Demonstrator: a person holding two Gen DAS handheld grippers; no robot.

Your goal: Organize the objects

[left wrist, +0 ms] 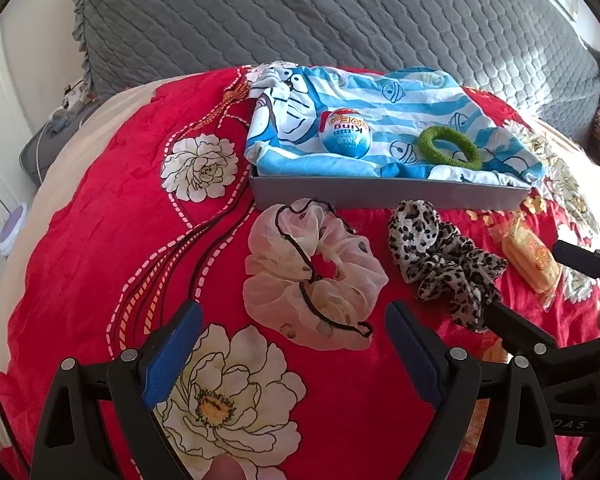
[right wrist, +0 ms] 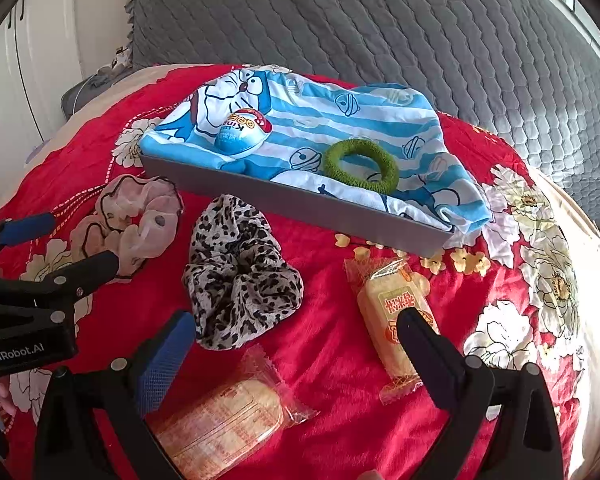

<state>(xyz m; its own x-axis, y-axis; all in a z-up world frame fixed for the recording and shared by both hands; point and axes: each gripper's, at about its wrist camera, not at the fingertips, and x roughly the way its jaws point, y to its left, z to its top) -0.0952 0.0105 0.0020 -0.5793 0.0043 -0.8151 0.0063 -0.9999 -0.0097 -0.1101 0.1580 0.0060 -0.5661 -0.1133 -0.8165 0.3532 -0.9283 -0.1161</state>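
Note:
A grey box on the red bedspread holds a blue striped cloth, a blue egg and a green hair ring. In front lie a sheer pink scrunchie, a leopard scrunchie and two wrapped snacks. My left gripper is open just before the pink scrunchie. My right gripper is open over the bedspread between the two snacks, just below the leopard scrunchie.
A grey quilted headboard cover rises behind the box. The floral red bedspread slopes off at left toward a white wall and floor items. Bright sunlight washes out the right edge.

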